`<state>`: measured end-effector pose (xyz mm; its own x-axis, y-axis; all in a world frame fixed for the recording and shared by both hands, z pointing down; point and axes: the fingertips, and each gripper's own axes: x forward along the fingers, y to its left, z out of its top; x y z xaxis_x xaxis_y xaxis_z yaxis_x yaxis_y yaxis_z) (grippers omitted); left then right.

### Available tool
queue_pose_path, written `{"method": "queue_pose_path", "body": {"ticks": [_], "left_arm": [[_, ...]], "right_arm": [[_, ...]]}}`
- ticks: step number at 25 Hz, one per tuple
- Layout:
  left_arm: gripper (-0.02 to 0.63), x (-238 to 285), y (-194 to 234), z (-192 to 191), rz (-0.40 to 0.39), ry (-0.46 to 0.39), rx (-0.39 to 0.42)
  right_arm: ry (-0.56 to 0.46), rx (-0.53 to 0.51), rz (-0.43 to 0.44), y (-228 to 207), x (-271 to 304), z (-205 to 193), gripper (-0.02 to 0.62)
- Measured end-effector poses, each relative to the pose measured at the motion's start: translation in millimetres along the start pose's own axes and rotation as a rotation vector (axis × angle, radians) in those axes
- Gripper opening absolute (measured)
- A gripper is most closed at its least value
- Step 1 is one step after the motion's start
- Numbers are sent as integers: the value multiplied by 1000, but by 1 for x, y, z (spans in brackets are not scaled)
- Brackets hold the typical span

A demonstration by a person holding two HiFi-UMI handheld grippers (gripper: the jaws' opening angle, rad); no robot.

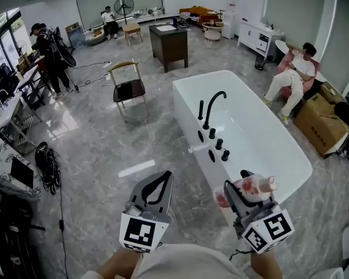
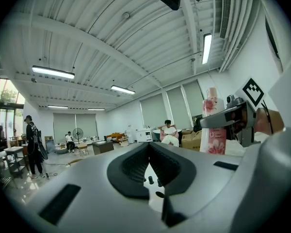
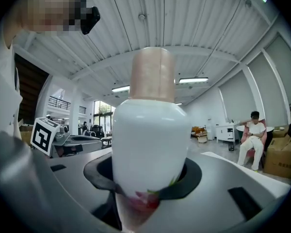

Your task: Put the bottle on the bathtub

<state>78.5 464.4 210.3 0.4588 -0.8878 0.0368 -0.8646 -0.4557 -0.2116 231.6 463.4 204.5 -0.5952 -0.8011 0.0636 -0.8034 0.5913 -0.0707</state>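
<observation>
Clenched on the bottle [image 1: 251, 188] low on its white body, the right gripper [image 1: 237, 192] carries the task's thing clear of any surface. The right gripper view shows the jaws pressed to either side of the bottle [image 3: 150, 130], just above its red flower print, with the pale cap at 12 o'clock. The left gripper view agrees: there the bottle [image 2: 214, 125] stands close to upright, so its long axis looks near vertical, though the head view foreshortens it and throws the cap towards 3 o'clock. The left gripper [image 1: 158, 186] hangs at about 9 o'clock from the right one, well apart from it, jaws drawn together with nothing between them [image 2: 149, 165]. The bathtub [image 1: 186, 112] stretches from the bottle towards 12 and 1 o'clock. Its near end appears to lie directly below and beyond the bottle, and its black faucet [image 1: 212, 106] stands on the left rim farther up at 11 o'clock. How high the bottle sits over the rim cannot be read. By my reading the bottle is mid-carry, and what remains is to bring it down, base first, onto the flat rim. The right gripper is plainly the nearer one, and the narrow rim leaves little margin for an upright bottle.
</observation>
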Motion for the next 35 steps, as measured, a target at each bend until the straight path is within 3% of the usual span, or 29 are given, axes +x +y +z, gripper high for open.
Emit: {"method": "queue_pose_path", "body": {"ticks": [9,15,26,32,35], "left_arm": [[20,67,80,-44,-6,13,22],[20,131,168,-60,8,41,-18],[20,278,331,-101,-61,67,-29],[20,341,375,-129,-124,101,-15],[20,363,389,-138,-140,123,-29]], "right_arm": [[50,-16,13,-21,113,-27,230],[88,3,1,-44,218,-24,230],[137,7,-132,-111,426,-20,230],[140,25,-215,-152,497,-30,230],[124,27,-218,-168,523,-37,230]]}}
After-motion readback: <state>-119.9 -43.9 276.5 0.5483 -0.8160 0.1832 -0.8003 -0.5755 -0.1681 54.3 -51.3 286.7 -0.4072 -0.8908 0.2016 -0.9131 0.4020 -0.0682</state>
